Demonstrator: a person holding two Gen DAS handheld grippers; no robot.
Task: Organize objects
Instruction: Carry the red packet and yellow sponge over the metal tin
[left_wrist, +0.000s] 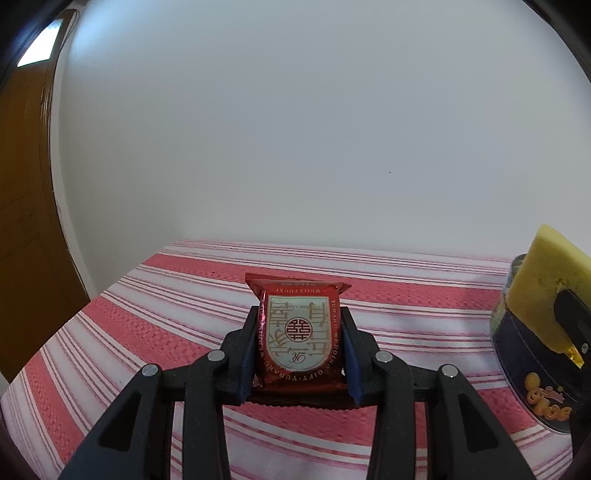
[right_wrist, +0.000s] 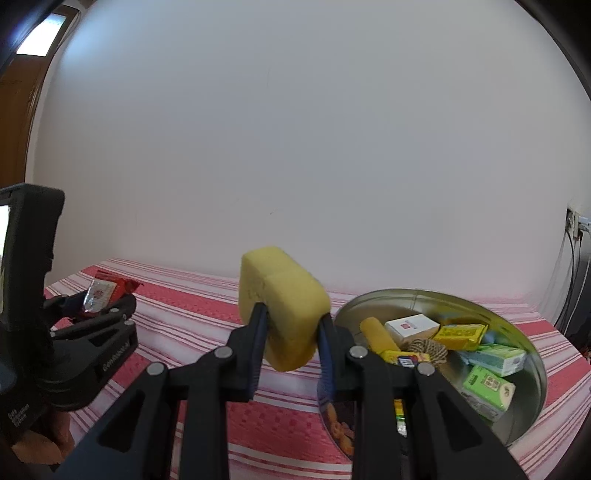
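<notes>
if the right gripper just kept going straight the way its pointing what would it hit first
Probably the pink striped tablecloth short of the white wall; the round metal tin lies off to the right. The right gripper holds a yellow sponge; depth is unclear.

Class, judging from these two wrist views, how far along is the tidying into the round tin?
Done: small boxes, a twine ball and other bits already lie in the round tin. In hand: the left gripper is shut on the red packet, the right gripper on the yellow sponge. Left: both held items are not yet in the tin.
</notes>
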